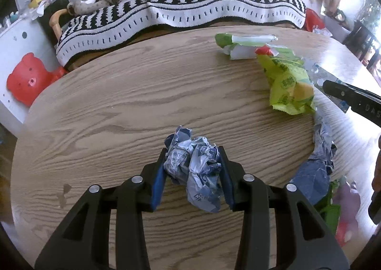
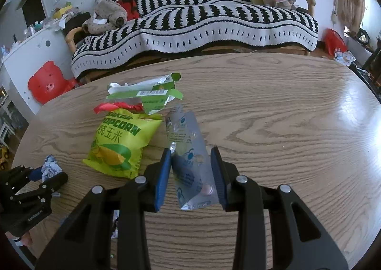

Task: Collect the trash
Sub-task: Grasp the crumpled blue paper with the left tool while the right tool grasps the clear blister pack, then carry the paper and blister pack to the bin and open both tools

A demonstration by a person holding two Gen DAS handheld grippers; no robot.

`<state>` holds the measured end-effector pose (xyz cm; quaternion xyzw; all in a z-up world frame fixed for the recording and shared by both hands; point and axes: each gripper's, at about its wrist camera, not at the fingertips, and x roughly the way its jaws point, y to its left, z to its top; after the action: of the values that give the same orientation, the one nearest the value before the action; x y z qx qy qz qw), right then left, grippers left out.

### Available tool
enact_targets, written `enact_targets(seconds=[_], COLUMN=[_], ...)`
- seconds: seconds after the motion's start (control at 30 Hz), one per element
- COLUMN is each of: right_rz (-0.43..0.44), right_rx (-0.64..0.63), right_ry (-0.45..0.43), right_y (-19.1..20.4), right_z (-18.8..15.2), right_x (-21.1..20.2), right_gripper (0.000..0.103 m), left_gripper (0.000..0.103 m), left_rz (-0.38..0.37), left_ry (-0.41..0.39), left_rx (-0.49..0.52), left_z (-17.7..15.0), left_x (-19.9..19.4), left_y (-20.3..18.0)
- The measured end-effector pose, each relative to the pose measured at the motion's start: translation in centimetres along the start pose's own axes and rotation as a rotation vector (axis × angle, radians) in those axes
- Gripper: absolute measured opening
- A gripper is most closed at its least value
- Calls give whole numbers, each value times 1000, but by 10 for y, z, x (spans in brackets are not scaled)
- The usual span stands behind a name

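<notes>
Both grippers tilt down over the wooden table (image 1: 107, 103) — the left gripper (image 1: 193, 170) pinches a crumpled paper wad (image 1: 195, 170), the right gripper (image 2: 191, 174) clamps a silver blister pack (image 2: 190, 162) (popcorn bag (image 2: 121, 143) just beside).

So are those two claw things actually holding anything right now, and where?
Yes. The left gripper clamps a crumpled paper ball across its middle. The right gripper pinches a silvery pill blister pack by its two long edges, near its lower end.
</notes>
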<state>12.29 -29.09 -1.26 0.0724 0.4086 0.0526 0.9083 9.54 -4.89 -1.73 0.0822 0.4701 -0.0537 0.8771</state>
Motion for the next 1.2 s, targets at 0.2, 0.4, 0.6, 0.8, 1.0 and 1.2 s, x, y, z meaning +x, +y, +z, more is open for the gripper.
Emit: enact_targets(seconds=[0.2, 0.4, 0.6, 0.8, 1.0, 1.2], right_rz=[-8, -12, -2, -8, 38, -16], right_rx=[-3, 8, 26, 23, 89, 151], right_ry=[-1, -12, 3, -55, -253, -313], right_y=[2, 0, -6, -9, -26, -84], right_z=[-2, 0, -2, 1, -35, -84], right_x=[0, -6, -9, -38, -148, -238], right_gripper=[34, 34, 34, 34, 34, 34], left_gripper=[40, 40, 40, 40, 40, 40], left_rz=[-1, -7, -3, -9, -113, -288], left_ry=[-1, -8, -7, -65, -212, -252], left_rx=[11, 14, 19, -2, 74, 210], left_z=[-1, -3, -9, -12, -25, -54], left_x=[-5, -13, -25, -62, -153, -220], left_y=[-4, -6, -7, -9, -74, -167])
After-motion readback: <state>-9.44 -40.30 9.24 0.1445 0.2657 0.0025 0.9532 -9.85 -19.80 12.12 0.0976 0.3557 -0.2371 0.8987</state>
